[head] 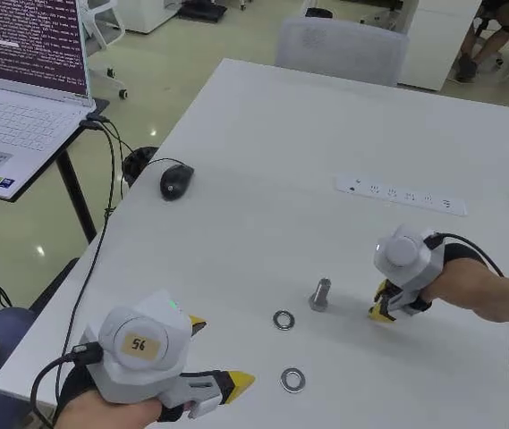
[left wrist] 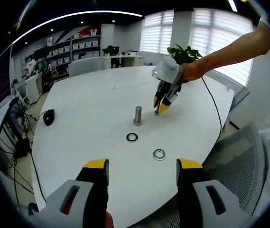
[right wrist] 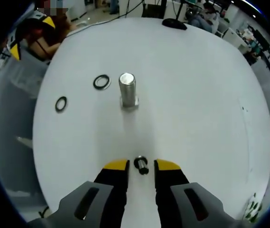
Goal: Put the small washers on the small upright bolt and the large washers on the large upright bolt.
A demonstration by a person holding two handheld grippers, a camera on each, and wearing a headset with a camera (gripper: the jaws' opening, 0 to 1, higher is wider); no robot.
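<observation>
Washers lie flat on the white table (head: 263,134), neither on a bolt; the darker washer (head: 284,319) sits just beside the large bolt (head: 320,294), which stands upright on its head; the silvery washer (head: 292,380) lies nearer the table's front edge, apart from both. In the right gripper view the small bolt (right wrist: 141,165) stands between the yellow tips of the right gripper (right wrist: 141,166); its fingers are drawn narrow around the bolt, with a sliver of table showing on either side, so they do not look to be pinching it. The left gripper (head: 218,351) hangs at the front edge of the table near the silvery washer; its own view shows the jaws spread wide with nothing between them.

Bare tabletop stretches beyond the large bolt towards the power strip (head: 402,195) and the mouse (head: 175,181); the room between the two grippers holds the large bolt and both washers, set fairly close together. A laptop (head: 21,89) stands off the table's left side and a grey chair (head: 343,49) at its far edge.

From the head view the right gripper's body and tips cover whatever stands between them; which washer is the small one is hard to judge (the two look nearly alike in size).
</observation>
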